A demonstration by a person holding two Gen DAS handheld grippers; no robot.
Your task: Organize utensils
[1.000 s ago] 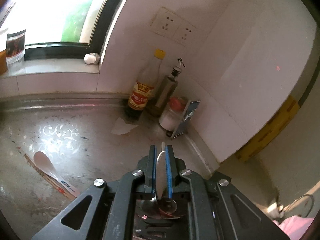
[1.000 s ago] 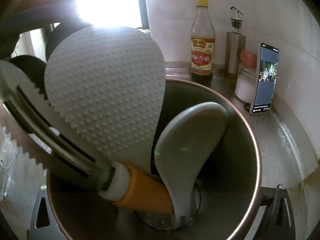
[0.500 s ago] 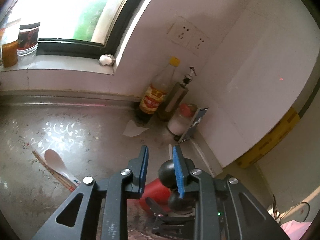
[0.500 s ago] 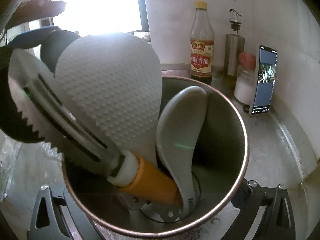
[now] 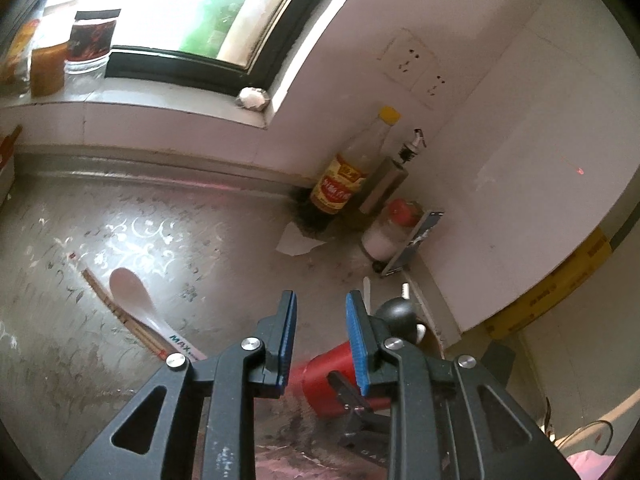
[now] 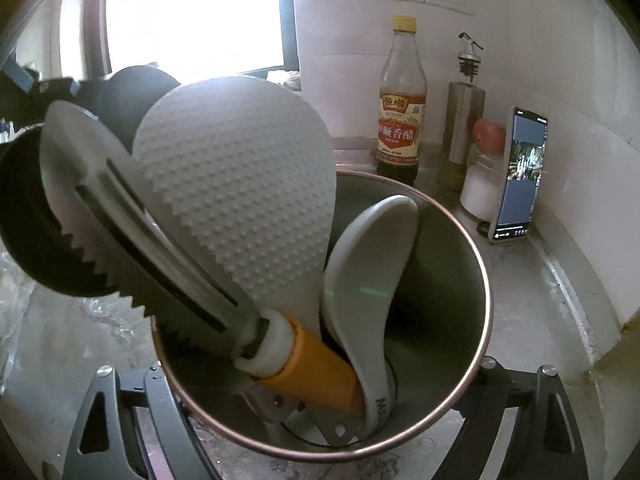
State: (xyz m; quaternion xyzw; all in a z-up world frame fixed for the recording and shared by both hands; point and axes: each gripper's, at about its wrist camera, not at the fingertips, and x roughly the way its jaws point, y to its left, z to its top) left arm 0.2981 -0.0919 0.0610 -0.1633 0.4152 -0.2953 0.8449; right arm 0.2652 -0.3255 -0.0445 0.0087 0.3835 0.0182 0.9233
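Note:
A metal cup [image 6: 452,280] sits between the fingers [image 6: 520,392] of my right gripper [image 6: 320,432], which has just closed a little and is shut on it. Inside lean a dimpled rice paddle [image 6: 240,200], a serrated slotted turner [image 6: 132,240] with an orange handle, a grey spoon [image 6: 372,264] and black ladles [image 6: 132,92]. My left gripper [image 5: 320,300] has just been opening and stands open with nothing between its blue pads. Beneath it are a red object [image 5: 336,368] and a black ladle bowl [image 5: 396,312]. A white spoon [image 5: 132,292] and chopsticks [image 5: 108,300] lie on the counter to the left.
In the back corner stand a vinegar bottle [image 6: 402,120], a steel oil dispenser [image 6: 464,120], a red-lidded jar [image 6: 480,184] and a propped phone [image 6: 520,176]. Jars [image 5: 90,40] line the windowsill. A paper scrap [image 5: 296,242] lies near the bottle. Wall sockets are above.
My left gripper let go of the metal utensil handle it was pinching, opened and drew back toward the left. In the right wrist view the cup now sits lower and the utensils lean further left.

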